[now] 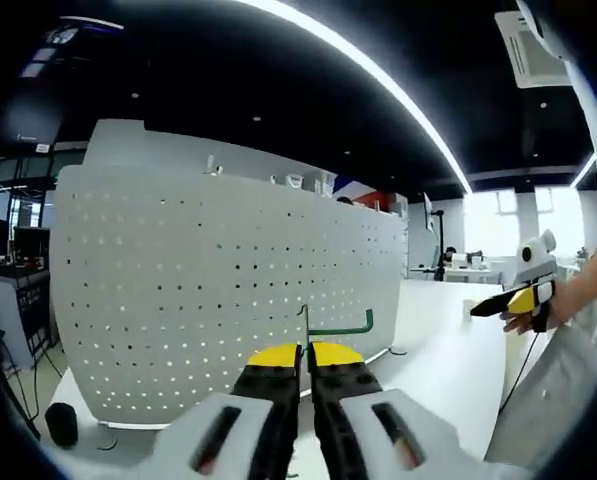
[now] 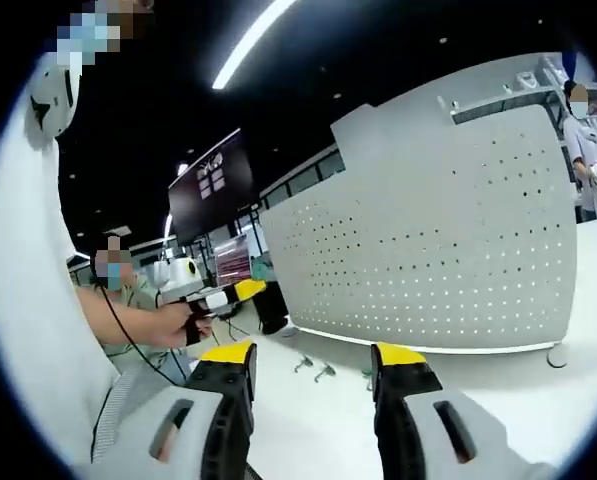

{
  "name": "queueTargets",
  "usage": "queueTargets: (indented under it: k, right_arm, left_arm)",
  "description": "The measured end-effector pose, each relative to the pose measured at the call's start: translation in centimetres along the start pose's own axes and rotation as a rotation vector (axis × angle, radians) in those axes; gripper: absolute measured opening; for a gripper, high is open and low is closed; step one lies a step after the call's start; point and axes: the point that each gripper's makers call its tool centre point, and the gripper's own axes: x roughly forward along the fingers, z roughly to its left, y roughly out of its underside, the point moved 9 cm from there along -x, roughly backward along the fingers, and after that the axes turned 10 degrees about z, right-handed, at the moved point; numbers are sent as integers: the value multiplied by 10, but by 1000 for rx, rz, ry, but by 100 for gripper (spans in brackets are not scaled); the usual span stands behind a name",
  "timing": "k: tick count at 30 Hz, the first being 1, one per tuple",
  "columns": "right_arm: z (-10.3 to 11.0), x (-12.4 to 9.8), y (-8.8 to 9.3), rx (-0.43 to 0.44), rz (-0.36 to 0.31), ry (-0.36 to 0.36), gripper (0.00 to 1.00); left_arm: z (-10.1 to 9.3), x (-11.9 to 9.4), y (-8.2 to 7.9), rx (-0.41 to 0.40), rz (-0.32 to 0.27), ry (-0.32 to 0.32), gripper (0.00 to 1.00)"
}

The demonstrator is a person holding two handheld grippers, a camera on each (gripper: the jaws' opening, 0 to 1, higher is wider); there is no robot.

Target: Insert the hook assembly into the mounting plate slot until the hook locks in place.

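Perforated mounting plate [image 1: 218, 290] stands upright on the table [image 1: 448, 350], running along it. In the left gripper view the left gripper [image 1: 305, 362] sits in front of the plate, hook [image 1: 336, 328] between its tips, just before the plate face. In the right gripper view, spare hooks [image 2: 313, 368] lie on the table before the plate's foot, ahead of the right gripper [image 2: 313, 358].

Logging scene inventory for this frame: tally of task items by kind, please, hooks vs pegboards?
Green hook held in the left tool: 1
Loose metal hooks on the table: 2
White pegboard mounting plate: 1
Total: 4
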Motion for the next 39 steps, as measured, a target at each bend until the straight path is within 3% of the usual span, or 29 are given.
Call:
queueTargets:
  k: [10,18,26,39]
  right_arm:
    - [5,25,-9,-35,-8,-1,38]
    - [5,33,-22,-47,-31,-11,34]
    - [10,42,-28,-43,-46,-25,32]
    - [19,70,-41,-28,-77,-59,29]
  left_arm:
    - [-25,15,-5,12,19,51,2]
    - [-35,20,-9,26,8,61,2]
    - [-59,26,-11,61,20,79,2]
    - [-65,28,-17,24,5,58,2]
